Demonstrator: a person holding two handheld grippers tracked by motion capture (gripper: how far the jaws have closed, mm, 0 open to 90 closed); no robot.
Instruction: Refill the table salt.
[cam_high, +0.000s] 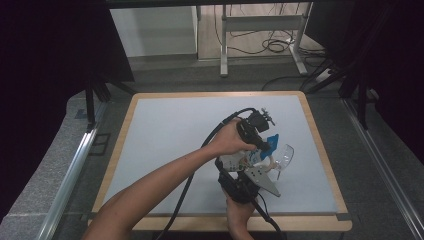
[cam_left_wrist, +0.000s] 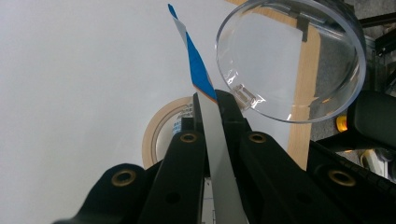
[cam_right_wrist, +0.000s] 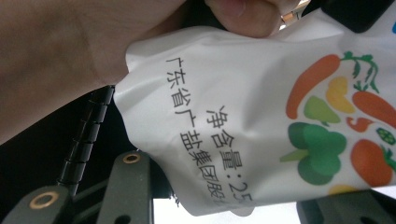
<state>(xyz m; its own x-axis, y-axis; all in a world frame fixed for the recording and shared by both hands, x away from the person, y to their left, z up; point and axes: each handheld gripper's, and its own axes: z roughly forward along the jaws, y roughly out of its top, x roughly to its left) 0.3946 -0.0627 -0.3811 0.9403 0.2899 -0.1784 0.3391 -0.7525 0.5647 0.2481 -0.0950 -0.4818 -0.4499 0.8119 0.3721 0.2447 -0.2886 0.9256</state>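
White table (cam_high: 165, 145): one pouch (cam_right_wrist: 261, 116) (two tools)

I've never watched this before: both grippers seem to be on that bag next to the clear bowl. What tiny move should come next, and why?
Probably a slight tip of the bag toward the clear bowl. The left gripper is shut on the bag's thin blue top edge, the right gripper holds its lower body, and the bowl sits open right beside them. Whether the top is already torn open I cannot tell.
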